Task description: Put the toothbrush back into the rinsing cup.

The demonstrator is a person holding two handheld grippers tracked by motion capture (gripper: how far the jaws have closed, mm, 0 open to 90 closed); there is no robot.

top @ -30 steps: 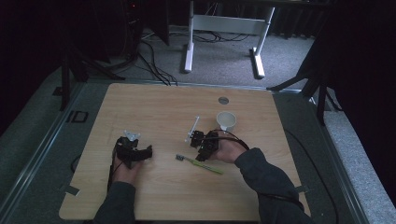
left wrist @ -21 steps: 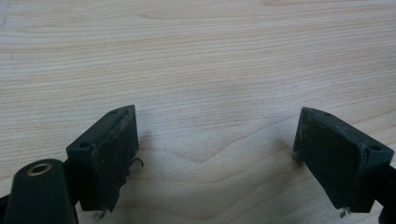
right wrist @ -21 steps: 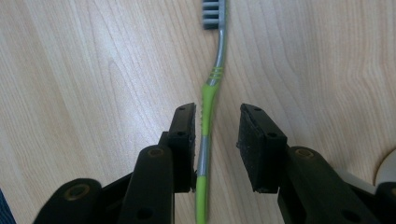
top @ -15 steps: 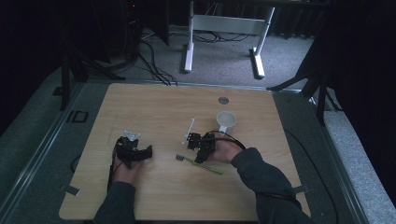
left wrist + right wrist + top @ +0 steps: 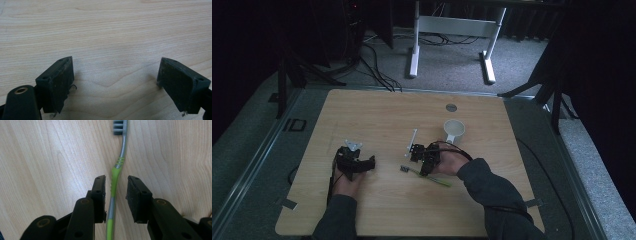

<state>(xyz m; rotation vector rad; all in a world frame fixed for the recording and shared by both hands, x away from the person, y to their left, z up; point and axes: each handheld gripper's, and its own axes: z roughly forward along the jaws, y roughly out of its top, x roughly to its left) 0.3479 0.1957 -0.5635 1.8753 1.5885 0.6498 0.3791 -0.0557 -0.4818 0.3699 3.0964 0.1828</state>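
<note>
A green and grey toothbrush (image 5: pixel 120 157) lies flat on the wooden table (image 5: pixel 377 115), its bristle head pointing away from my right gripper (image 5: pixel 116 180). The right gripper is open, with its two black pads on either side of the green handle. The left pad (image 5: pixel 100 192) is almost against the handle and the right pad stands a little apart. In the high view the toothbrush (image 5: pixel 437 179) lies just in front of the right gripper (image 5: pixel 423 167). My left gripper (image 5: pixel 116 61) is wide open over bare wood, and in the high view the left gripper (image 5: pixel 357 161) rests at the table's left.
A white cup (image 5: pixel 454 130) stands just beyond the right hand. A thin white stick-like object (image 5: pixel 412 140) lies to the cup's left. A round grey grommet (image 5: pixel 451 107) sits near the far edge. Dark floor, cables and a white desk frame (image 5: pixel 414 45) lie beyond.
My right gripper has shifted slightly left and toward the person, coming down over the toothbrush handle. The left gripper has stayed put.
</note>
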